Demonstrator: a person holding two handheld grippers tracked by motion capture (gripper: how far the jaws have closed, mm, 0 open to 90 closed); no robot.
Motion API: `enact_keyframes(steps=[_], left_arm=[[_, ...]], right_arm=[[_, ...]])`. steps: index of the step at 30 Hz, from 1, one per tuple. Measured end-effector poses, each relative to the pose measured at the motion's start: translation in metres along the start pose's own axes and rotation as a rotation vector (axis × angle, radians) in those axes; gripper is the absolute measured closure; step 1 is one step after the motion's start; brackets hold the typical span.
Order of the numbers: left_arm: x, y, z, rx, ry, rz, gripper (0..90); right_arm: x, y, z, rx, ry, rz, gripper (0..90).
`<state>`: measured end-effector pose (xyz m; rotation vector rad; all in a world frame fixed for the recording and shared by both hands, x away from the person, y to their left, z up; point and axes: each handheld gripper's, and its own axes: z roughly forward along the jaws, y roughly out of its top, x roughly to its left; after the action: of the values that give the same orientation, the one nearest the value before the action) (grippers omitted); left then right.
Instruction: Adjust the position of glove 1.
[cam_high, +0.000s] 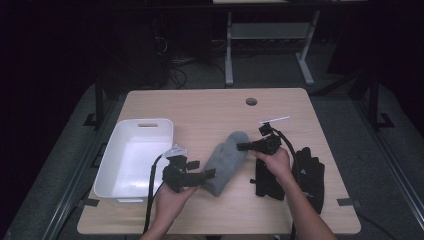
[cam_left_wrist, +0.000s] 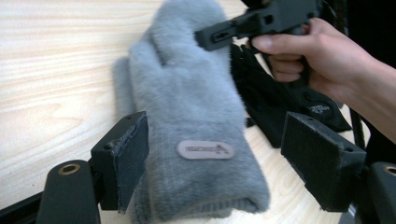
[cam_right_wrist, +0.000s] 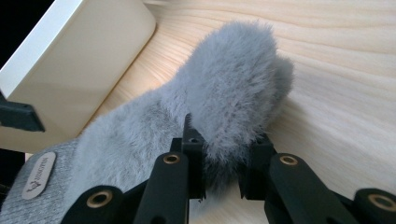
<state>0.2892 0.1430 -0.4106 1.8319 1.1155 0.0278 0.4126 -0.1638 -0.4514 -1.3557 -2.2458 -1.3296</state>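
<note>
Light wooden table (cam_high: 210, 107) carried every item, with dark floor and a second desk frame behind it. Right gripper (cam_high: 243, 146) was clenched on the grey fluffy mitten (cam_high: 223, 161): in the right gripper view both jaws pressed into the fur at the mitten's rounded fingertip end (cam_right_wrist: 233, 107), pinching a fold of it. Left gripper (cam_high: 209, 173) was released; in the left gripper view its two padded jaws stood wide apart on either side of the mitten's knitted cuff (cam_left_wrist: 201, 186), with no pad pressing on the fabric. The mitten lay flat on the table, cuff toward the person and tip pointing away, with a small oval label (cam_left_wrist: 205, 150) near the cuff.

Positions relative to the mitten:
- White plastic bin (cam_high: 116, 150) stood just to its left, well within reach of the left gripper.
- Black gloves (cam_high: 311, 175) lay to its right, partly under the person's right hand (cam_high: 275, 162).
- Person's left hand (cam_high: 170, 197) gripped the left gripper's handle below and left of the cuff.
- Round cable hole (cam_high: 251, 101) sat in the table beyond the tip.
</note>
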Motion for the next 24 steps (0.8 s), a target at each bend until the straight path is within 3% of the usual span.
enact_keyframes(steps=[3, 6, 8, 12, 20, 24], left_arm=[[0.004, -0.002, 0.007, 0.027, 0.010, -0.036, 23.1], [0.010, -0.006, 0.014, 0.041, -0.017, -0.109, 23.2], [0.012, -0.009, 0.017, 0.053, -0.002, -0.125, 23.6], [0.014, -0.015, 0.024, 0.092, -0.015, -0.167, 24.5], [0.017, -0.019, 0.028, 0.112, -0.014, -0.188, 24.6], [0.018, -0.020, 0.028, 0.137, 0.006, -0.191, 18.6]], right_arm=[[-0.004, -0.003, -0.001, 0.003, -0.001, 0.008, 75.4], [-0.007, -0.004, -0.001, -0.002, 0.001, 0.011, 75.4], [-0.007, -0.004, 0.000, -0.004, 0.000, 0.011, 75.4], [-0.008, -0.004, 0.000, -0.003, 0.000, 0.017, 75.4], [-0.010, -0.005, 0.002, -0.002, -0.002, 0.027, 75.3], [-0.010, -0.006, 0.001, -0.001, -0.003, 0.023, 75.3]])
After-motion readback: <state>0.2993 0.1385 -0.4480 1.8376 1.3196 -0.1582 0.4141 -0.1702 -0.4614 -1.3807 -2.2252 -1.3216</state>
